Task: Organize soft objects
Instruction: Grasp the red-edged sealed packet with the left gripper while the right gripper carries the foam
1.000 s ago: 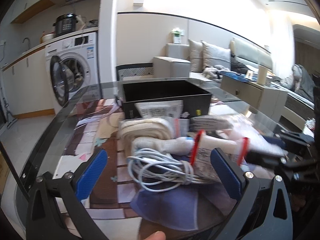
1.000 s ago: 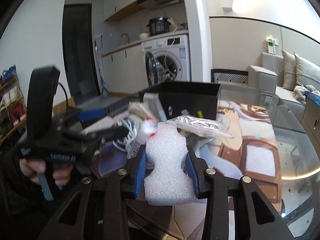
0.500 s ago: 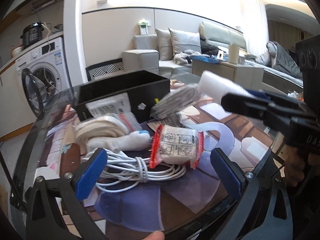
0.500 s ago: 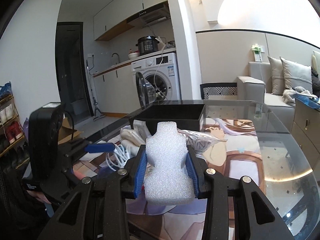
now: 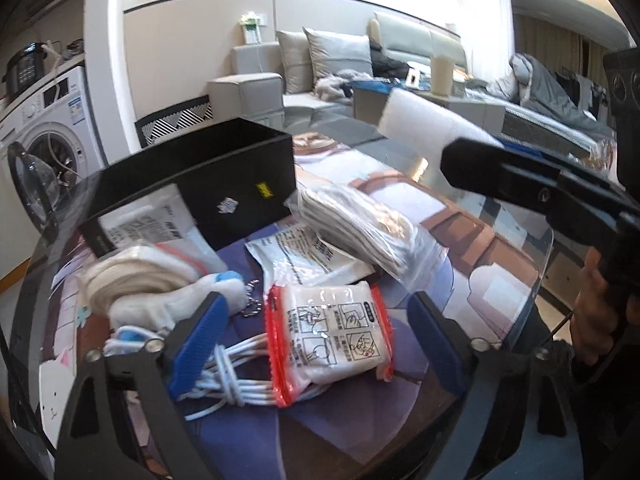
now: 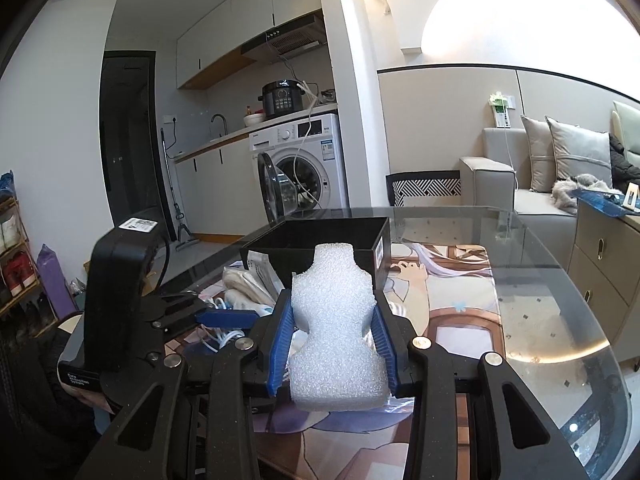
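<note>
White foam block (image 6: 338, 320) is clamped between the blue pads of the right tool (image 6: 334, 344), held above the surface (image 6: 560, 320) with the open black box (image 6: 320, 236) at 12 o'clock behind it. In the left wrist view the same foam sticks out past the right tool's black finger at 2 o'clock.

Left tool (image 5: 316, 344) has its jaws closing, still wide. Between them lies a red-edged sealed packet (image 5: 332, 332); pads not touching it. The packet sits on a coiled white cable (image 5: 236, 376).

Rest of the pile on the surface: cream cloth roll in a bag (image 5: 136, 280) at 10 o'clock, white plush with a blue tip (image 5: 180, 300) just beside it, flat printed pouch (image 5: 296, 256) at 12, bagged white striped fabric (image 5: 368, 224) at 1 o'clock touching the box.

Person's hand (image 5: 596, 312) grips the right tool's handle at 3 o'clock.
</note>
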Tool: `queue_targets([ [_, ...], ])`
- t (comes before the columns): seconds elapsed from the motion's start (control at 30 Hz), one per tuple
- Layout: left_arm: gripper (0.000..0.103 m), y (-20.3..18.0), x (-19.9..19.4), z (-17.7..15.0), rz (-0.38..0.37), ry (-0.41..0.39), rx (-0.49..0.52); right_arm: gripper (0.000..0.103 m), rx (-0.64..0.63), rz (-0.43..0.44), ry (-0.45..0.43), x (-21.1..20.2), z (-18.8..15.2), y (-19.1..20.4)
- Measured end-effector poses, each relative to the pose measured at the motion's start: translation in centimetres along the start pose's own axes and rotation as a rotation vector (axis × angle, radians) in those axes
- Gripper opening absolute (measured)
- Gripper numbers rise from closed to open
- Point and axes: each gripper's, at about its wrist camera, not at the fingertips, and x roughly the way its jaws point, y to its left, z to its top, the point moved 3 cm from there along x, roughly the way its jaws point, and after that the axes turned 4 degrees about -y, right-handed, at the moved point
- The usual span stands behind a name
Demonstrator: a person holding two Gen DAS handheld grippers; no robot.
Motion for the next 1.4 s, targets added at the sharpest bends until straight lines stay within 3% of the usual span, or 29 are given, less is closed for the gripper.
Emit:
queue_targets([
  [0.1, 0.078, -0.4, 0.3, -0.2, 0.006, 0.018, 0.025, 0.038, 0.008, -0.006, 0.005, 0.1, -0.1, -0.4],
  [0.2, 0.061, -0.5, 0.3, -0.3, -0.013, 0.022, 0.031, 0.038, 0.014, -0.009, 0.01, 0.3, -0.1, -0.7],
  [0.43, 0.048, 0.0, -1.2, -0.4, -0.035, 0.009, 0.012, 0.038, 0.007, -0.005, 0.019, 0.7, -0.1, -0.3],
  [0.7, 0.047, 1.8, -2.8, -0.8, -0.038, -0.021, -0.048, 0.038, -0.002, -0.001, 0.022, 1.0, -0.3, 0.0],
  [1.1, 0.047, 5.1, -5.6, 1.2, -0.024, -0.115, -0.154, 0.038, -0.004, 0.0, 0.049, 1.7, 0.8, 0.4],
  [1.4, 0.047, 8.3, -6.6, 3.8, 0.047, -0.193, -0.227, 0.038, -0.037, 0.029, 0.091, 3.7, 2.9, 1.2],
])
